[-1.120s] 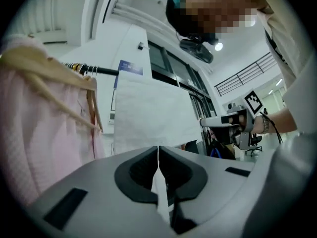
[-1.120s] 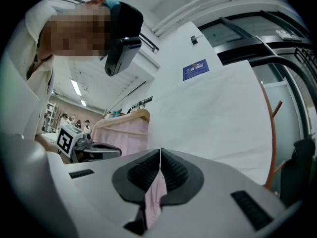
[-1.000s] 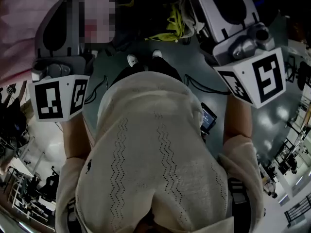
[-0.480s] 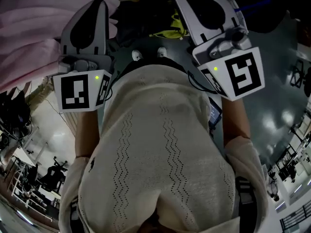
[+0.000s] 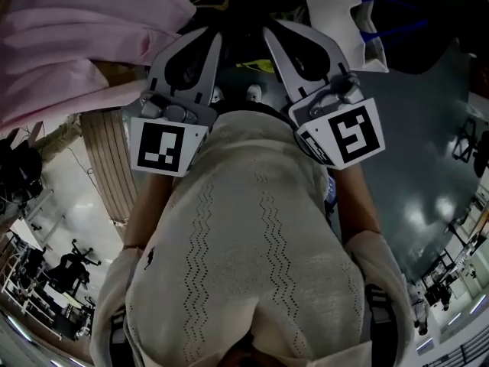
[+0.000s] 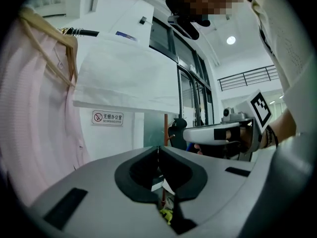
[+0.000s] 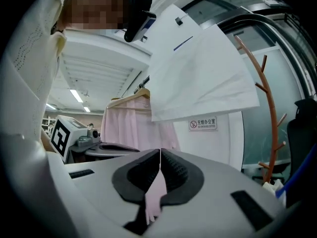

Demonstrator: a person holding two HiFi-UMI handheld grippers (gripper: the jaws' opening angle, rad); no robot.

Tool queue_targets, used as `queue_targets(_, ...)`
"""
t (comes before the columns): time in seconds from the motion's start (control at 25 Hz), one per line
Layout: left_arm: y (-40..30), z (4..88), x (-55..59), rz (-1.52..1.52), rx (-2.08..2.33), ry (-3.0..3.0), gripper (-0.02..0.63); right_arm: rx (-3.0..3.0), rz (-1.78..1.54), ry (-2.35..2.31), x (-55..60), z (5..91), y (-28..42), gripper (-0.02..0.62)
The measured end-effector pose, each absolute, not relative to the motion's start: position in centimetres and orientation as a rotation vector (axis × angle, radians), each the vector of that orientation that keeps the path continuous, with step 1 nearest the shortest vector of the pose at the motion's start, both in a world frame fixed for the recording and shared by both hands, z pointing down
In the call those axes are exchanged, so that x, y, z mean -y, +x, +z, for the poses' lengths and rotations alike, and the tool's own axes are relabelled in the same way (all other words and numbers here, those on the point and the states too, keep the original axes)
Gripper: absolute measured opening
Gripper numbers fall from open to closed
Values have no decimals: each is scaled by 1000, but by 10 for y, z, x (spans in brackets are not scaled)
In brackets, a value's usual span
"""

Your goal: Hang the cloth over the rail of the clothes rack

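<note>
The white cloth [image 6: 129, 78] hangs folded over the black rail [image 6: 81, 32] of the clothes rack, above and ahead of both grippers. It also shows in the right gripper view [image 7: 198, 78] and at the top of the head view [image 5: 336, 10]. My left gripper [image 5: 215, 38] [image 6: 158, 148] is shut with nothing between its jaws. My right gripper [image 5: 268, 29] [image 7: 160, 151] is shut too, close beside it; pink fabric shows through the gap under its tips. Neither touches the cloth.
A pink shirt [image 6: 34, 108] [image 5: 69, 44] hangs on a wooden hanger left of the cloth. A brown coat tree [image 7: 270, 108] stands at the right. A white wall with a no-smoking sign [image 6: 107, 117] is behind. The person's cream sweater [image 5: 244, 251] fills the lower head view.
Both grippers have drawn in toward each other and now sit side by side in front of the chest. More of the pink shirt and the white cloth has come into the head view.
</note>
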State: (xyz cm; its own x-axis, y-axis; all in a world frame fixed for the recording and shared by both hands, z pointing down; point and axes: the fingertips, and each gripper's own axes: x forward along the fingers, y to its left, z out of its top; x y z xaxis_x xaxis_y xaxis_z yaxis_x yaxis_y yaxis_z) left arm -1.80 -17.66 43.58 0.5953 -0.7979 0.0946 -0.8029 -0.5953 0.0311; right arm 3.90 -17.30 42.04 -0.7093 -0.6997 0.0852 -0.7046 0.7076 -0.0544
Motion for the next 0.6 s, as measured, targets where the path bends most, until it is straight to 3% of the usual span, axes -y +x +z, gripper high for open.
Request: queue_targets(0.6,-16,438,164,22,1360,2709,15,2823,216,1256,154,433,36,18)
